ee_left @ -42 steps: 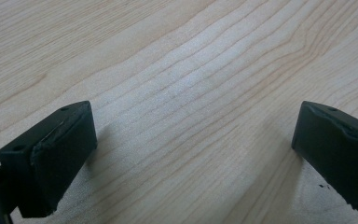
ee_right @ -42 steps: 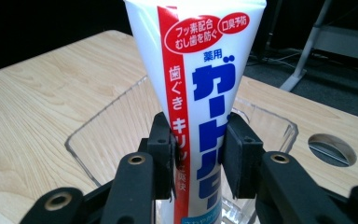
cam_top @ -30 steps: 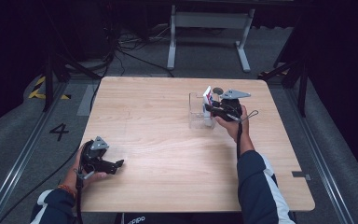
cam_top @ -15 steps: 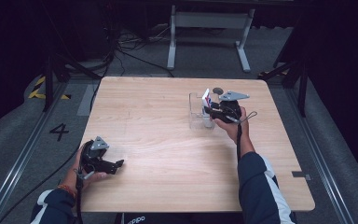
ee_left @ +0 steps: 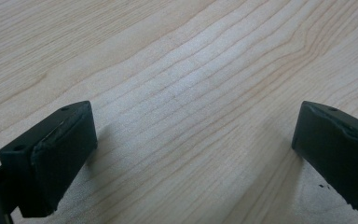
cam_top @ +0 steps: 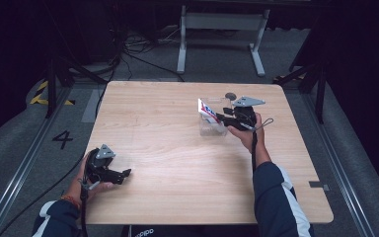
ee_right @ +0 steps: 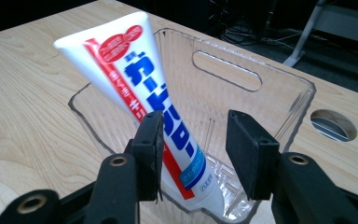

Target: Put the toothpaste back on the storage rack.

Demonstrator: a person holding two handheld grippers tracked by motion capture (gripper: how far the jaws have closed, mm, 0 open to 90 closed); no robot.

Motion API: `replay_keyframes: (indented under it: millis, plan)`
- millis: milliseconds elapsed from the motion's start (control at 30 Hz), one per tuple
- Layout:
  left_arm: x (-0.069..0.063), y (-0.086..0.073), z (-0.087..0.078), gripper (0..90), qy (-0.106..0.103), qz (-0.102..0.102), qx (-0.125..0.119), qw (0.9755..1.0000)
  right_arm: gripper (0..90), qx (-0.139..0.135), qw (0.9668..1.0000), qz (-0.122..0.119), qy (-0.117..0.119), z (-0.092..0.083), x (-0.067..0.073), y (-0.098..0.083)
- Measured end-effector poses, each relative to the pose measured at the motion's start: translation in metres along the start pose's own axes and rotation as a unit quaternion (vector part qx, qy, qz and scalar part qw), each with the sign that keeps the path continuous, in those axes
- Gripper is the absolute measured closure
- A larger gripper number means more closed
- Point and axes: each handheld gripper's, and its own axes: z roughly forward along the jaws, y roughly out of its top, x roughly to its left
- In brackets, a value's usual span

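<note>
Left gripper (cam_top: 109, 170) rests at the tabletop's (cam_top: 168, 128) near left corner, fingers spread over bare wood. Right gripper (ee_right: 193, 149), fingers just opening, brackets a white toothpaste tube (ee_right: 142, 98) leaning inside a clear plastic bin (ee_right: 261, 70). Blue and red Japanese lettering; tube base obscured. Cable hole (ee_right: 333, 125) beyond.

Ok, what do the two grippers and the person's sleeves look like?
Both grippers, left gripper and right gripper, are black with blocky black jaws and a grey three-cornered plate on top; a dark cable trails from each. The sleeves are dark navy with white stripes.
</note>
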Motion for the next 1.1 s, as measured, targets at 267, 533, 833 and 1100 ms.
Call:
replay_keyframes:
  millis: [267,533,833,1100]
  plan:
    - [0.0,0.0,0.0,0.3,0.0,0.0,0.0,1.0,57.9,0.003,0.9999,-0.011,-0.003,-0.005,0.003,0.001]
    - [0.0,0.0,0.0,0.3,0.0,0.0,0.0,1.0,56.5,0.014,0.9996,-0.023,-0.013,-0.015,0.008,0.006]
    - [0.0,0.0,0.0,0.4,0.001,-0.001,0.0,1.0,50.7,0.028,0.999,-0.032,-0.011,-0.031,0.009,0.009]
    - [0.0,0.0,0.0,0.4,0.001,-0.001,0.0,1.0,46.7,0.033,0.9985,-0.036,-0.026,-0.041,0.009,0.011]
